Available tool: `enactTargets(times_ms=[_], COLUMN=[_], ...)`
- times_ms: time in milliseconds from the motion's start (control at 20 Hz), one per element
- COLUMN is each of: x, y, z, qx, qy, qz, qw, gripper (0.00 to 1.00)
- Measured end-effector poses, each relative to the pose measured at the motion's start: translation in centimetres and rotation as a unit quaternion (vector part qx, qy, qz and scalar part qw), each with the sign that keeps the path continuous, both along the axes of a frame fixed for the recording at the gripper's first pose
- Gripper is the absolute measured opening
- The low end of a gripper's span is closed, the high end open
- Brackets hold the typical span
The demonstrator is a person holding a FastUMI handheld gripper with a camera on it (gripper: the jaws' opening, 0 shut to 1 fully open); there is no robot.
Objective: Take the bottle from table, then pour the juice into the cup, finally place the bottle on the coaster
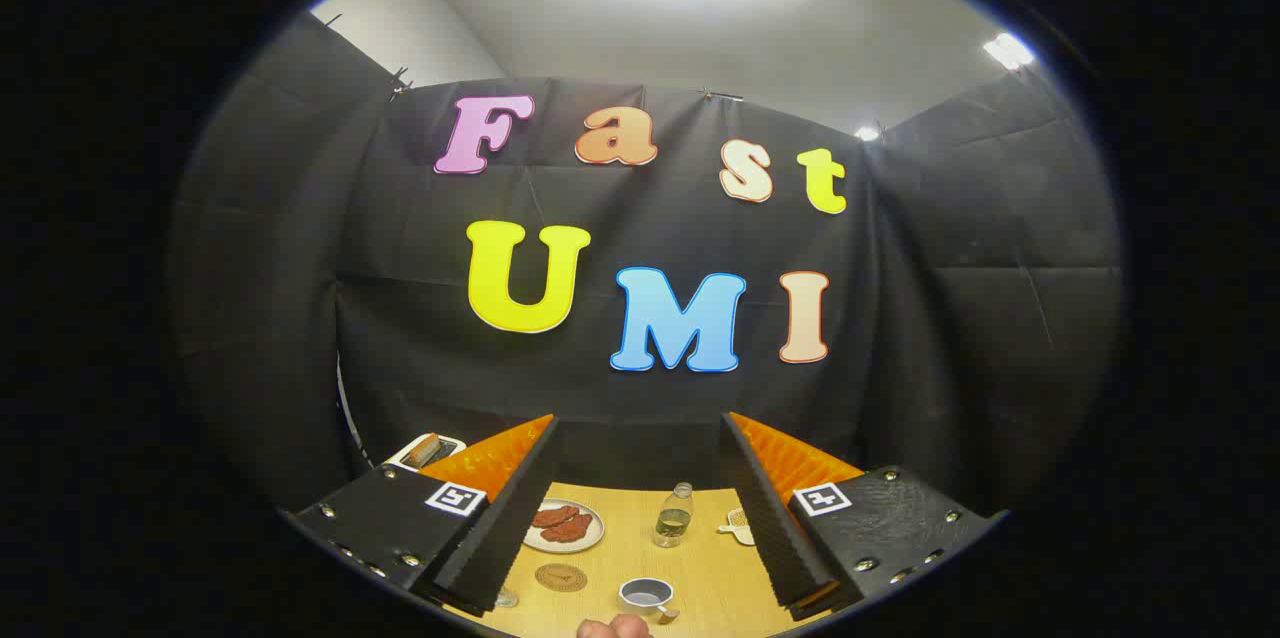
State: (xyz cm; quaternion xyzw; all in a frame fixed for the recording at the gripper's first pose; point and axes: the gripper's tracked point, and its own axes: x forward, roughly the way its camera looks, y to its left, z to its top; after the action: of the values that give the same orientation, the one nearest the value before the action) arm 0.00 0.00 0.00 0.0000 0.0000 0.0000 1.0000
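A small clear bottle [674,515] with a little yellowish juice stands upright on the wooden table [700,568], beyond and between my fingers. Nearer to me sits a grey cup [646,595] with a handle. A round brown coaster [560,577] lies to the cup's left, close to my left finger. My gripper [640,508] is open, held well above the table with nothing between its fingers.
A white plate [590,535] with reddish food sits left of the bottle. A small pale object [738,524] lies right of the bottle, partly behind my right finger. A white tray [430,450] shows at the far left. A hand's fingertips [612,628] show at the table's near edge.
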Motion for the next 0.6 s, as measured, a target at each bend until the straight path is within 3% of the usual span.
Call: enactTargets(times_ms=[600], x=[-0.07], y=[-0.04], z=[0.45], qx=[0.010], qy=[-0.028], qz=[0.006], qw=[1.000], gripper=[0.96])
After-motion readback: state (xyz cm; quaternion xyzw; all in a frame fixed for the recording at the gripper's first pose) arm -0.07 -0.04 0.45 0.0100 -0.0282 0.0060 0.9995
